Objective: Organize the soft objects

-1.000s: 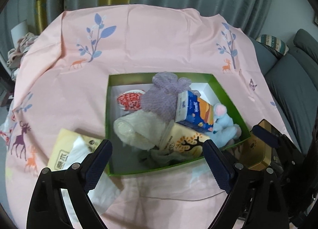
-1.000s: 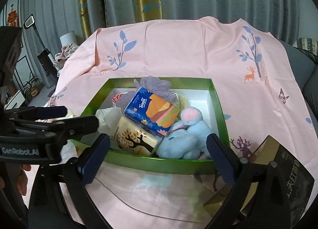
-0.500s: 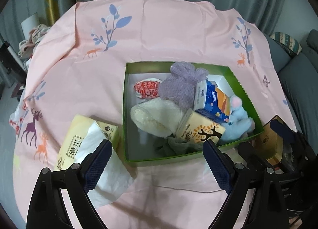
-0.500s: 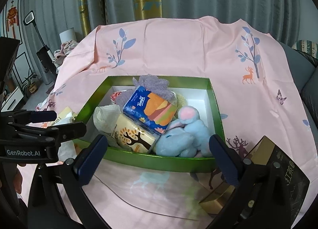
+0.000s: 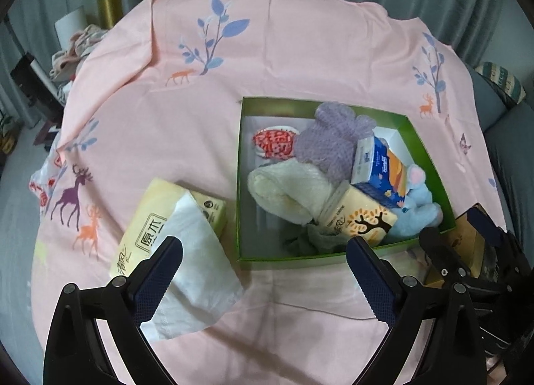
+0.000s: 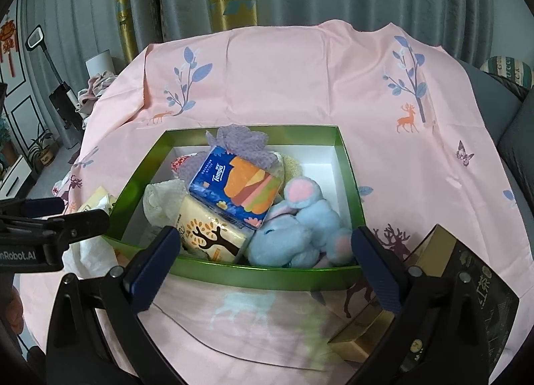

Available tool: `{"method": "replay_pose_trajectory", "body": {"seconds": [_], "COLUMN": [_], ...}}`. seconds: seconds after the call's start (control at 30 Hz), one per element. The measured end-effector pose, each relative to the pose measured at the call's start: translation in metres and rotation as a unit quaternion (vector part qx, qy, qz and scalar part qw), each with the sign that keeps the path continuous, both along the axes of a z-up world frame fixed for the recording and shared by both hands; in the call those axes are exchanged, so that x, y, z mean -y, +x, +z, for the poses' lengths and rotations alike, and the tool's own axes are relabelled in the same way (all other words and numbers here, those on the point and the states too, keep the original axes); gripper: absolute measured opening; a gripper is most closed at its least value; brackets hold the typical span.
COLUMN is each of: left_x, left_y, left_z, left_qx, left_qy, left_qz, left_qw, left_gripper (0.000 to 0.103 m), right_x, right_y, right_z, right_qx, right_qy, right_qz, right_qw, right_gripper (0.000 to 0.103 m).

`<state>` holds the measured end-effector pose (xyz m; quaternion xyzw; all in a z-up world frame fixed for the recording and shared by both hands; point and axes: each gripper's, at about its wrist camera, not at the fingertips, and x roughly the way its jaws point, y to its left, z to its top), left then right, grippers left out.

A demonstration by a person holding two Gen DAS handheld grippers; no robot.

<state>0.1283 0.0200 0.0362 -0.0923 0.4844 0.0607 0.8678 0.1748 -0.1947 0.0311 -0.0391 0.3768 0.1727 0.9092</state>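
Swinging left since a sec ago, left claw (image 5: 263,271) is now taking in the yellow tissue pack (image 5: 170,221), lying on the pink worktop cloth (image 5: 267,61) just beside the green box (image 5: 430,164). Its jaws are opening, nothing btwn them. Right claw (image 6: 263,261) is hanging apart, empty, near the box front. Pack prob light & squashy; loose tissue (image 5: 200,268) flimsy, so grab across the pack body.

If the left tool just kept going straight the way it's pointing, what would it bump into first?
Probably the pink cloth, just short of the green box. The left tool is opening, nothing between its fingers; the white tissue sits at its left finger. Depth is uncertain.
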Motion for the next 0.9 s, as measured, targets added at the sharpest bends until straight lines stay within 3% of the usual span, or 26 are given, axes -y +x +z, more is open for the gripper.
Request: {"method": "replay_pose_trajectory", "body": {"seconds": [0.23,0.9], "left_x": [0.004,0.014], "left_y": [0.004,0.018], "left_z": [-0.005,-0.012], "left_qx": [-0.017,-0.032], "left_qy": [0.025,0.041], "left_qz": [0.002,-0.003], "left_qw": [0.9995,0.9987], "left_gripper": [0.099,0.099], "right_x": [0.0,0.004], "right_y": [0.003,0.009], "right_z": [-0.002,-0.003], "right_qx": [-0.01,-0.023], "right_qy": [0.006,0.016], "right_qz": [-0.006,-0.012], "right_qw": [1.0,1.0], "right_gripper": [0.102,0.102]}}
